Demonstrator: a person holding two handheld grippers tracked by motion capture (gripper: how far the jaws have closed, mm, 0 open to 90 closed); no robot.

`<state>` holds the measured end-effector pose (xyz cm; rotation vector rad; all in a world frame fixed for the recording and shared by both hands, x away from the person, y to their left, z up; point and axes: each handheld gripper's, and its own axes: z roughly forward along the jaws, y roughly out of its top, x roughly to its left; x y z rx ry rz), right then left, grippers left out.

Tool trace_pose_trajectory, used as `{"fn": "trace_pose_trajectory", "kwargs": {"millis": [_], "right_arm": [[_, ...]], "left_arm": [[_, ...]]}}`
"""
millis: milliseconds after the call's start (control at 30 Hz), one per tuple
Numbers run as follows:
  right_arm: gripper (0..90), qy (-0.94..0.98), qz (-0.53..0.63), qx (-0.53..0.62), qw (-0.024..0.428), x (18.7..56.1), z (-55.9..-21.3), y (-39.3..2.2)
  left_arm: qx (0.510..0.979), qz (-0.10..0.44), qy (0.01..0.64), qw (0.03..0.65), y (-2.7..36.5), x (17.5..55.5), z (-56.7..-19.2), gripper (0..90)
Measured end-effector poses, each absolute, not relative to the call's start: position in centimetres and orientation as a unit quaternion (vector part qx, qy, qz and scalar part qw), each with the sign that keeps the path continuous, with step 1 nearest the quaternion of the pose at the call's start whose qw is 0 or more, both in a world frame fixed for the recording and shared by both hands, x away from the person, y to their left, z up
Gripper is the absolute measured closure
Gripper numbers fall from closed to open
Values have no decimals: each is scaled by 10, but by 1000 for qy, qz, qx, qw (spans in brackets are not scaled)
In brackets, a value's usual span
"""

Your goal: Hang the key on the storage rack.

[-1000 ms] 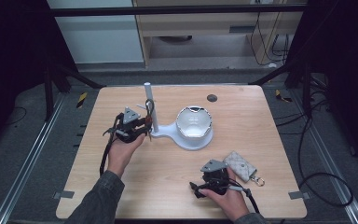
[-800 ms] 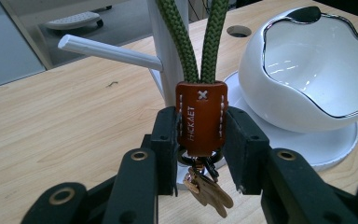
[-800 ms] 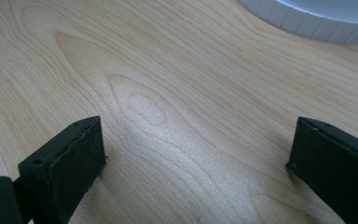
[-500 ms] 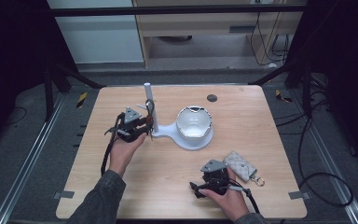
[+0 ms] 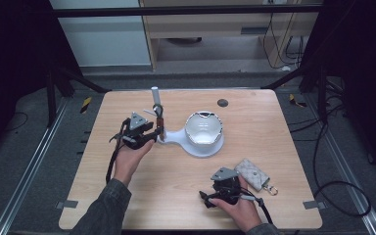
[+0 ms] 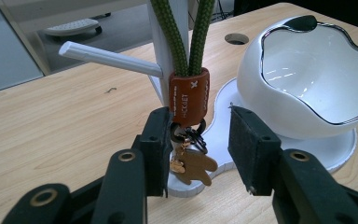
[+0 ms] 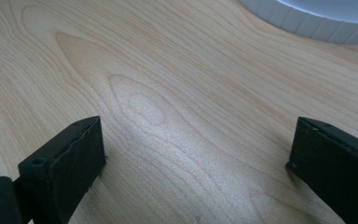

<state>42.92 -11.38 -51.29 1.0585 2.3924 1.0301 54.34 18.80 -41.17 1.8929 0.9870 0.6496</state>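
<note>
A green cord lanyard [image 6: 182, 37] with a brown leather tag [image 6: 189, 95] and a gold charm [image 6: 193, 165] hangs on the post [image 5: 155, 98] of a white stand. The stand carries a white bowl [image 5: 204, 128]. My left gripper [image 6: 200, 135] sits at the foot of the post [image 5: 157, 133]. Its jaws have just been opening and now stand apart, with the tag and clip between them; the left pad [image 6: 161, 140] is close beside the clip, the right pad is apart from it. My right gripper [image 5: 223, 177] rests open near the front edge, with only bare wood between its jaws [image 7: 196, 149].
A grey quilted key pouch [image 5: 252, 174] with a metal clip lies just right of the right gripper. A white peg [image 6: 109, 58] sticks out sideways from the post. The stand's flat base [image 5: 196, 147] spreads under the bowl. A dark round hole [image 5: 222, 103] sits in the tabletop at the back.
</note>
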Motion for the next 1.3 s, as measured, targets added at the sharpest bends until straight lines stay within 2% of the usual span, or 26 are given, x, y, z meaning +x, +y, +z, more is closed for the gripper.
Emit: {"fn": "trace_pose_trajectory", "kwargs": {"millis": [367,467,567,767,1033,1300], "right_arm": [[34,839,361,373,165,429,-513,-114],[45,838,359,374,168,428,-512,-114],[70,839,353,368,188,427,-508,-114],[82,841,347,367,192,426,-491,-116],[76,849,318,369,202,432,-477,-120],[89,840,298,386,240,444,-447,-139]], "left_arm": [[769,266,388,433,195,533,-411,470],[773,263,385,431,198,530,-412,408],[776,259,384,428,201,526,-413,376],[789,226,391,416,212,519,-425,240],[800,206,398,398,223,512,-438,158],[810,193,388,396,233,498,-451,108]]}}
